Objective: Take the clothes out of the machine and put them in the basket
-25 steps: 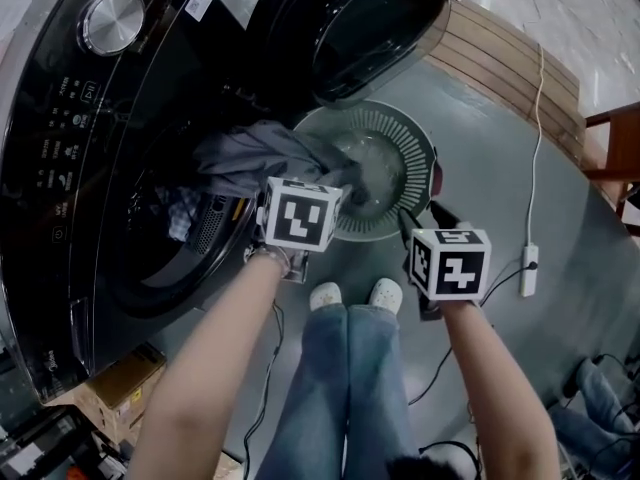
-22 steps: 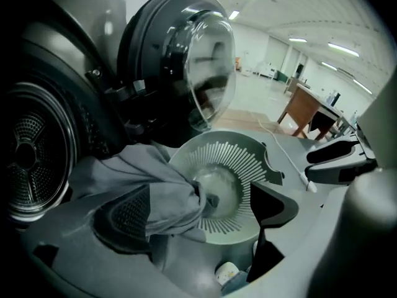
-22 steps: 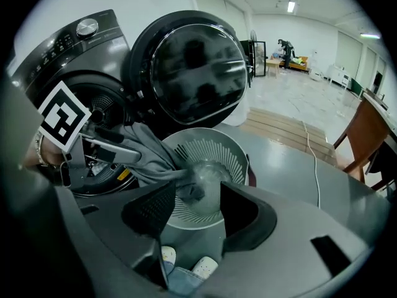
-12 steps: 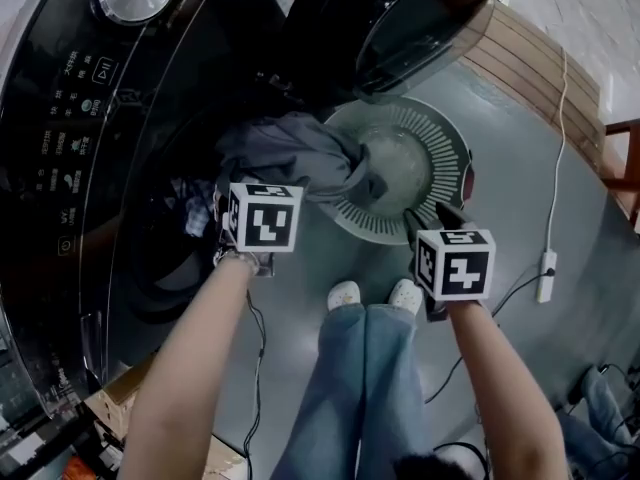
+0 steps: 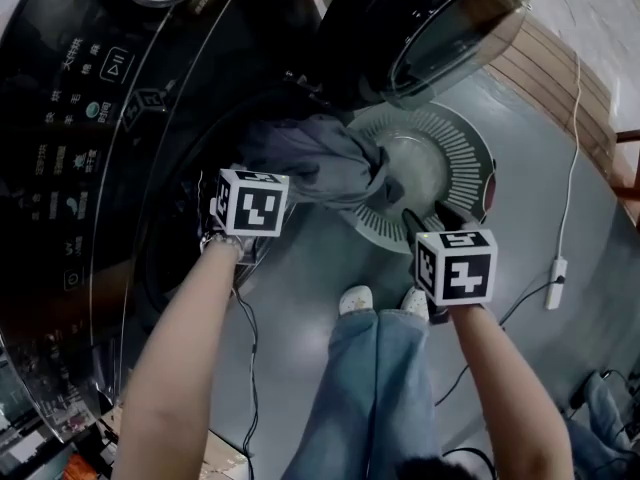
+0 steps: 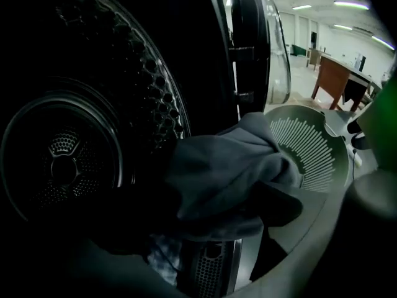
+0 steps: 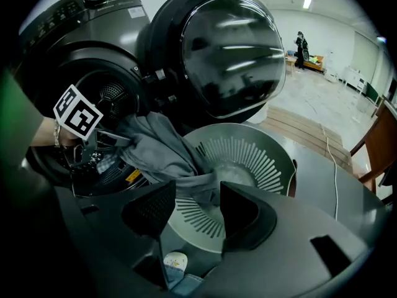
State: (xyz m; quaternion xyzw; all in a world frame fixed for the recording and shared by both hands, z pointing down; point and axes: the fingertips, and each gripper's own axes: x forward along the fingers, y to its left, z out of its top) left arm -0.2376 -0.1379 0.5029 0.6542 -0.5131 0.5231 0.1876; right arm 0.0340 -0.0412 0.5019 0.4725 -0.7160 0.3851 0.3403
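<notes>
A grey garment (image 5: 320,163) hangs from the mouth of the black washing machine (image 5: 90,118) down into the round slotted basket (image 5: 470,158) on the floor. My left gripper (image 5: 238,178) is at the drum opening, left of the garment. Its jaws have just been opening and stand open with nothing between them. The left gripper view looks into the dark drum (image 6: 68,160), with the garment (image 6: 229,172) in front and a checked cloth (image 6: 161,256) below it. My right gripper (image 7: 197,213) hovers open and empty over the basket's near rim (image 7: 260,154).
The machine's round door (image 5: 440,18) stands open above the basket. The person's shoes (image 5: 355,298) are just behind the basket. A white cable with a power strip (image 5: 556,268) lies at the right, beside a curved wooden platform (image 5: 560,78). A wooden chair (image 7: 375,148) stands far right.
My left gripper has moved left from the basket to the drum mouth, leaving the grey garment draped into the basket. My right gripper stays near the basket's rim.
</notes>
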